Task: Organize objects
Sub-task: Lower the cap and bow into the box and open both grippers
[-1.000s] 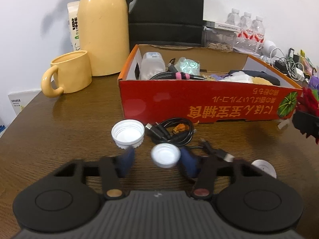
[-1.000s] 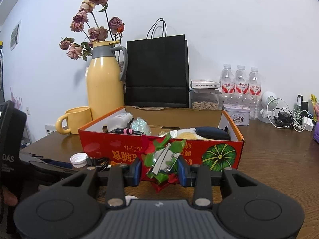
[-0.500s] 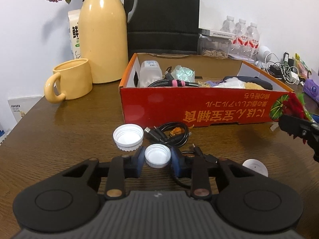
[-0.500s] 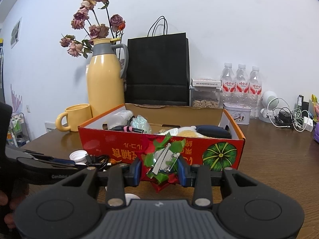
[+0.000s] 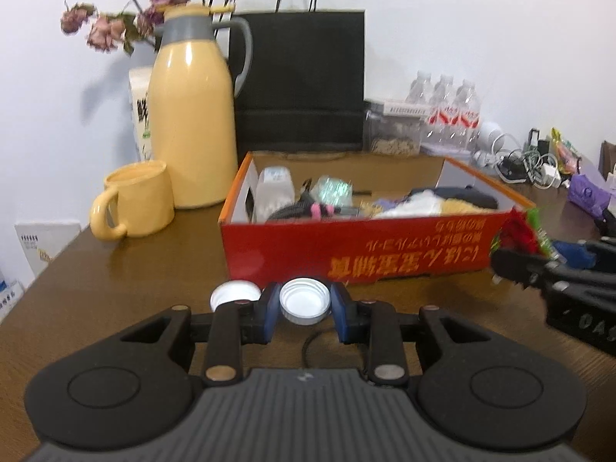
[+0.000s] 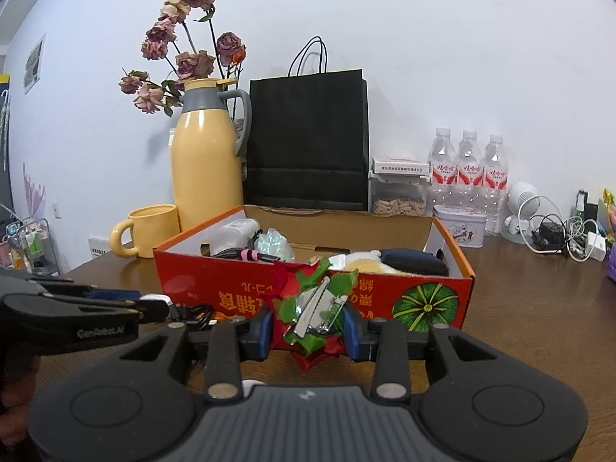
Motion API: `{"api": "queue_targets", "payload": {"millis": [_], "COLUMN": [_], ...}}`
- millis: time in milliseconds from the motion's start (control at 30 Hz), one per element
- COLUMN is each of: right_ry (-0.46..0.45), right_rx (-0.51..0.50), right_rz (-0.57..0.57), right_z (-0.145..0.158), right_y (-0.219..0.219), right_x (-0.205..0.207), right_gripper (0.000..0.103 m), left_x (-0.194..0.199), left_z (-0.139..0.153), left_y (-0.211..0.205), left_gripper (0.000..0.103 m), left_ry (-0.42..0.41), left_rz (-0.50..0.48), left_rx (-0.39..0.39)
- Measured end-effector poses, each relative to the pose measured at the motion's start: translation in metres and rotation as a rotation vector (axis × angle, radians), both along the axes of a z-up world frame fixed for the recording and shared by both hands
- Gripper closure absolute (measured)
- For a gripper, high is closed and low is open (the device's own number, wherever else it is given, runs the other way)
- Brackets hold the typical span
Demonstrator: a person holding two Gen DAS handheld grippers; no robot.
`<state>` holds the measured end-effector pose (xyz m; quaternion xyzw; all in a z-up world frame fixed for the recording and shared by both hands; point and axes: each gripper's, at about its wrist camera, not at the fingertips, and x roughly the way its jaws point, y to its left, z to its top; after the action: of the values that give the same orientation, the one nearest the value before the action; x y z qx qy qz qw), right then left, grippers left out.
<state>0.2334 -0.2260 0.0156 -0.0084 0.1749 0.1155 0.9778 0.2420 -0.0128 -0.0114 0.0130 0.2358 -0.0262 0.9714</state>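
The left gripper (image 5: 305, 305) clamps a white cap (image 5: 305, 301), the right gripper (image 6: 308, 326) a bow clip (image 6: 313, 313), over a seemingly wooden table (image 5: 134, 269).

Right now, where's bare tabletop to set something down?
Bare wood lies between the yellow mug and the red box, reaching forward to the loose white cap. More lies right of the box, before the cable tangle. It is crowded inside the box, along the back wall, and around the black cable.
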Motion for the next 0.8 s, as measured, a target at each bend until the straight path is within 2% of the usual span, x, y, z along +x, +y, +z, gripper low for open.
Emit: {"api": "queue_targets", "payload": {"millis": [200,367,500,800], "right_ry": [-0.025,-0.063,-0.085,-0.058], "right_rx": [-0.026,-0.041,-0.054,-0.037], "right_rz": [-0.002,0.013,0.008,-0.023], "right_z": [0.007,0.023,0.029,0.024], "right_y": [0.000,0.002,0.004,0.009], "right_x": [0.006,0.021,0.046,0.115], "right_gripper": [0.069,0.069,0.069,0.069], "left_x": [0.007,0.029,0.055,0.112], "left_z": [0.019,0.033,0.039,0.044], "left_y": [-0.005,-0.010,-0.011,-0.011], "left_gripper": [0.073,0.073,0.073,0.073], "left_ry": [-0.040,-0.067,-0.084,-0.076], "left_rz": [-0.020,-0.009,0.034,0.090], "left_rx": [-0.015,-0.032,-0.072,-0.134]}}
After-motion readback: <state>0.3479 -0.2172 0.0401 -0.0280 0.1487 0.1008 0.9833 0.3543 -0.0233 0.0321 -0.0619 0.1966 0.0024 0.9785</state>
